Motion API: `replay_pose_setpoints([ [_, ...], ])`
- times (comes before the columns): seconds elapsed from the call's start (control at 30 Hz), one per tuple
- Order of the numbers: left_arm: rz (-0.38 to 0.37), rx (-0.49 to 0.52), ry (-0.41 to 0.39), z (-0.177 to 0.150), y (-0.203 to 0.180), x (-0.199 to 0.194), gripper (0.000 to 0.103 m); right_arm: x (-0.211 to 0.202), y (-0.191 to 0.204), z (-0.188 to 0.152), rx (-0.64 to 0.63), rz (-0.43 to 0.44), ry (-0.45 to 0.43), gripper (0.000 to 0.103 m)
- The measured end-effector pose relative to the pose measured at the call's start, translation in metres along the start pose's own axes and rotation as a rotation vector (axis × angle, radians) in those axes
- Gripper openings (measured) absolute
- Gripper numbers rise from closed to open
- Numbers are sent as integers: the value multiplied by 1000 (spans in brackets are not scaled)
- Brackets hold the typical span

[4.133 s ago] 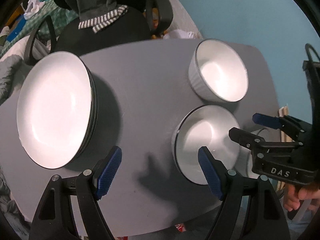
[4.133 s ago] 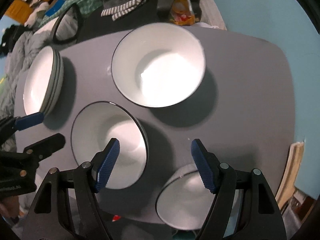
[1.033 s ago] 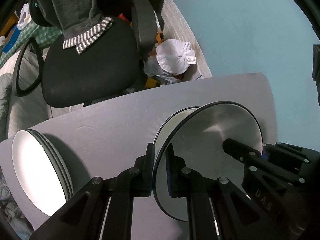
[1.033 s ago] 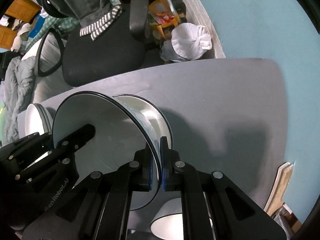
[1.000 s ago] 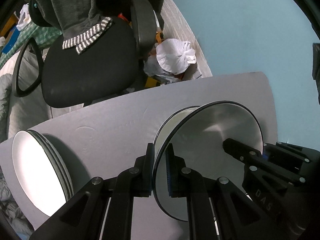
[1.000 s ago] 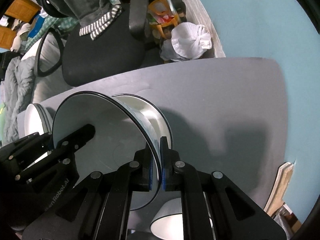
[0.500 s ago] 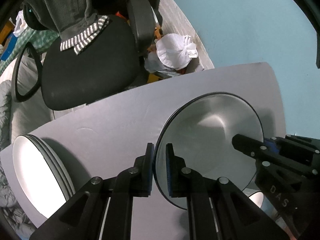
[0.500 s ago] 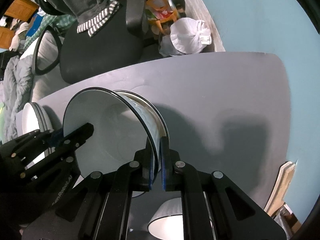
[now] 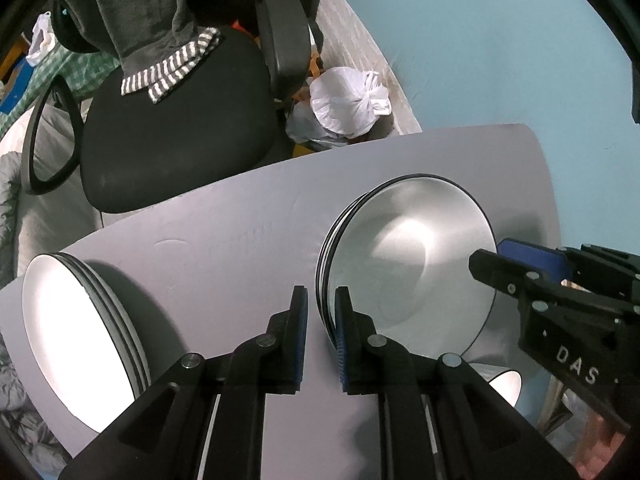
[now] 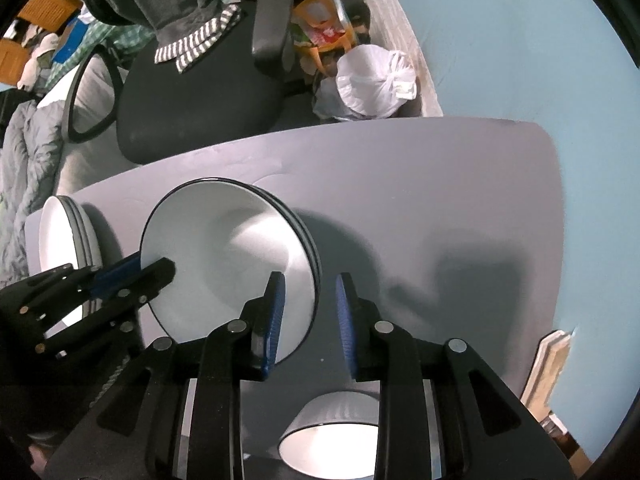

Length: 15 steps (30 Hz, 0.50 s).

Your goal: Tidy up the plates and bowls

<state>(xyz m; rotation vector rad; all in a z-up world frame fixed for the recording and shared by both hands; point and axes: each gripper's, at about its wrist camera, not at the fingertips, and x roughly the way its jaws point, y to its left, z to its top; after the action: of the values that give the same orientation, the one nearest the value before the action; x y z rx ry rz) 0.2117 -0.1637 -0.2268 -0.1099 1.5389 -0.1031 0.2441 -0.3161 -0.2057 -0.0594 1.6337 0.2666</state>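
Two white bowls with black rims sit nested on the grey table (image 9: pixel 248 216), seen in the left wrist view (image 9: pixel 416 264) and in the right wrist view (image 10: pixel 224 264). My left gripper (image 9: pixel 321 336) has its jaws slightly apart around the bowls' left rim, no longer pinching it. My right gripper (image 10: pixel 310 320) is open, its jaws straddling the bowls' right rim. A stack of white plates (image 9: pixel 80 336) sits at the table's left, also in the right wrist view (image 10: pixel 68 236). A third white bowl (image 10: pixel 336 428) sits at the near edge.
A black office chair (image 9: pixel 168 120) with a grey garment stands behind the table. A white plastic bag (image 9: pixel 348 100) lies on the floor by the blue wall. The table's right part (image 10: pixel 460 208) is bare.
Both grippers were shut on the upper bowl's rim and lowered it into the other bowl. Now both have opened and released it, and the bowl sits nested.
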Motion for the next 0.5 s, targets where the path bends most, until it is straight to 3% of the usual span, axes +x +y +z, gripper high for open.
replay_pose_setpoints([
  [0.17, 20, -6, -39, -3, 2, -13, 30, -9, 1, -4, -13, -25, -28, 40],
  [0.5, 21, 7, -103, -12, -3, -42, 38, -28, 3, -11, -37, -45, -73, 47],
])
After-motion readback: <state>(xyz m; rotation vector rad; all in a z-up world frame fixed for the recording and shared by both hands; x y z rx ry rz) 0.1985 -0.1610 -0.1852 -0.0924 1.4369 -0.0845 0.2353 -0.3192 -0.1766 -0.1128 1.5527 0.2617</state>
